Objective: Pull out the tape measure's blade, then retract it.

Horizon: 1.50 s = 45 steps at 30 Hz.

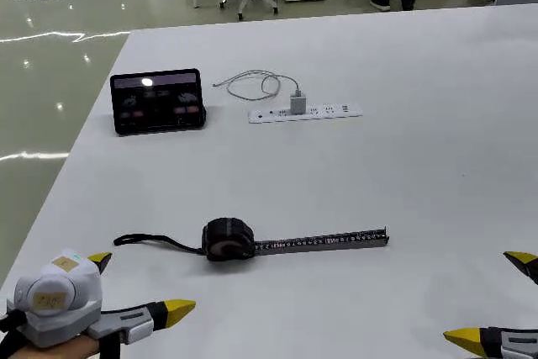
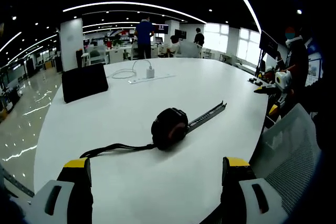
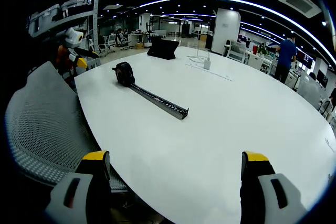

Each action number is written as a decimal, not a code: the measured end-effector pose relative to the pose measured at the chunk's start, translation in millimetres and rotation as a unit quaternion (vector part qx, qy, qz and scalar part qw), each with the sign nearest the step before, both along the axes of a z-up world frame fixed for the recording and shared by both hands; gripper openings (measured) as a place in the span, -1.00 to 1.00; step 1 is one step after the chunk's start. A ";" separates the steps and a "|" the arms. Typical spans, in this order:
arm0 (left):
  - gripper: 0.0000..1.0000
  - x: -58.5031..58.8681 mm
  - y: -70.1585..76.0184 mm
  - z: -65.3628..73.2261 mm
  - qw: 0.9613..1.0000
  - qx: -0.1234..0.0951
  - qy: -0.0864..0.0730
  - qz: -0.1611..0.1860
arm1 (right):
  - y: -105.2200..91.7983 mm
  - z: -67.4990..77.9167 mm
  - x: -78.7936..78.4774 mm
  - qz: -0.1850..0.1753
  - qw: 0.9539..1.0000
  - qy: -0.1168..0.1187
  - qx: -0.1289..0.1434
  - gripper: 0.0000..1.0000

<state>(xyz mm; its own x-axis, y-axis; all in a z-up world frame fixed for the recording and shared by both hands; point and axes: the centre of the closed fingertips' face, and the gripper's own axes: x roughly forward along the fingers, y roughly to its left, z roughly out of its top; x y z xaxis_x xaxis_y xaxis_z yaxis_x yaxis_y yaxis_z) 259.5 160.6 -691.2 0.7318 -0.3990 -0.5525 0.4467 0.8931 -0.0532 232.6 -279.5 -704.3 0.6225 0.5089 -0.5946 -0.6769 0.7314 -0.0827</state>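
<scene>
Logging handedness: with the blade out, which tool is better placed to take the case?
Probably left: the left tool sits open nearer the case and its strap; the right tool is past the blade tip.

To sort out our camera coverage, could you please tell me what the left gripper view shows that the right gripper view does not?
Left gripper view: the black strap, trailing toward the camera. Right gripper view: a shelf rack at upper left. Both: the tape measure with its blade out, the tablet, the power strip, a mesh chair.
</scene>
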 end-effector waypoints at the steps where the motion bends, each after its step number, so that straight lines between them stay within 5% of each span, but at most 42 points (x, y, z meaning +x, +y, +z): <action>1: 1.00 4.8 -3.0 0.4 1.000 -0.001 -0.004 0.002 | 0.3 1.9 2.6 0.002 1.000 -0.002 0.000 1.00; 10: 1.00 31.6 -31.8 8.6 1.000 0.004 -0.018 0.010 | 6.2 12.4 17.9 0.024 1.000 -0.014 -0.012 1.00; 21: 1.00 47.0 -56.5 -10.1 0.998 0.037 -0.023 0.033 | 12.4 14.5 26.7 0.033 0.999 -0.014 -0.018 1.00; 29: 1.00 57.9 -70.4 -18.4 0.996 0.023 -0.044 0.072 | 16.4 7.8 30.0 0.053 0.998 -0.008 -0.035 1.00; 30: 1.00 58.6 -72.9 -21.0 0.996 0.020 -0.042 0.072 | 17.3 7.4 30.8 0.054 0.998 -0.006 -0.036 1.00; 31: 1.00 56.4 -75.0 -26.8 0.996 0.010 -0.023 0.081 | 18.4 7.6 32.2 0.057 0.998 -0.006 -0.037 1.00; 34: 1.00 60.8 -74.0 -27.4 0.994 -0.005 -0.032 0.106 | 22.6 7.0 35.9 0.067 0.997 -0.003 -0.039 1.00; 39: 1.00 65.3 -68.7 -33.9 0.990 0.018 -0.034 0.133 | 27.7 0.2 45.1 0.087 0.995 0.005 -0.052 1.00; 45: 1.00 66.5 -84.5 -38.8 0.993 0.011 -0.046 0.105 | 36.9 -7.6 62.1 0.137 0.987 0.020 -0.077 1.00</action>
<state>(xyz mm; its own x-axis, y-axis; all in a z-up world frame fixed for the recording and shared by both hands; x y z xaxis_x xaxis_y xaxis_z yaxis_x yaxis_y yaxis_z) 326.0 76.0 -730.0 0.8449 -0.2207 -0.4872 0.2529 0.9675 0.0001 294.8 -242.6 -712.0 0.4495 0.5558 -0.6993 -0.8520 0.5019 -0.1487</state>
